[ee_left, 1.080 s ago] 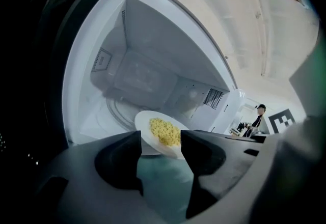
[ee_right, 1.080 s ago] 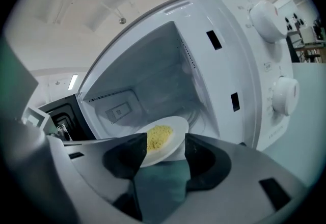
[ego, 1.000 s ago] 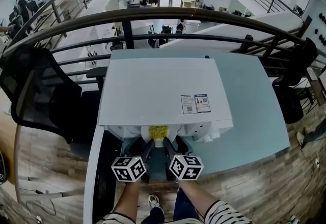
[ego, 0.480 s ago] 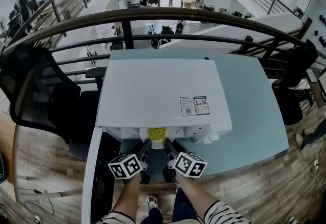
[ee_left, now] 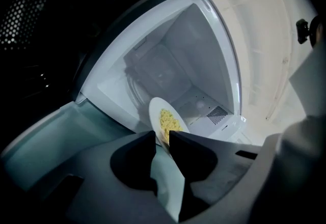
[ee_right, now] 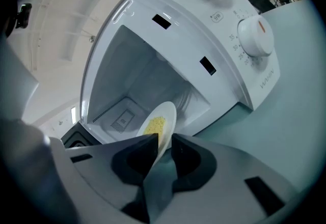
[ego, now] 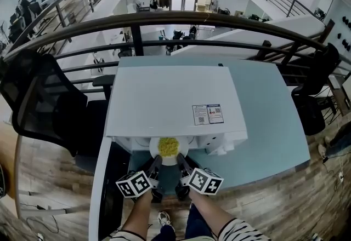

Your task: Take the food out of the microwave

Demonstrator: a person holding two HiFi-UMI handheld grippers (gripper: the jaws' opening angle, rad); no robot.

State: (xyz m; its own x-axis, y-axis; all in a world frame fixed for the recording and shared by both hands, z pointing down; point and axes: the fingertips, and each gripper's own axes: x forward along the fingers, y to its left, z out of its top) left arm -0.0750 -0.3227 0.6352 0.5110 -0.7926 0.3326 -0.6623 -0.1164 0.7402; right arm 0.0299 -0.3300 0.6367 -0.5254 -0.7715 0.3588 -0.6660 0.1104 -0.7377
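Observation:
A white plate (ego: 168,149) with yellow food lies at the mouth of the white microwave (ego: 170,97), partly past its front edge. My left gripper (ego: 155,162) is at the plate's near-left rim and my right gripper (ego: 181,161) at its near-right rim. In the left gripper view the plate (ee_left: 165,121) runs between the jaws of the left gripper (ee_left: 162,139), which are closing and press on the rim. In the right gripper view the plate (ee_right: 158,123) rim sits the same way in the closing right gripper (ee_right: 164,141).
The microwave stands on a light teal table (ego: 269,114), and its dark door (ego: 112,190) hangs open at the left. Its dials (ee_right: 256,36) are on the right of the cavity. A black office chair (ego: 44,103) stands left of the table, with a railing (ego: 164,18) beyond.
Both grippers have rolled and their jaws have narrowed onto the plate's rim. More of the plate now shows outside the microwave's front edge.

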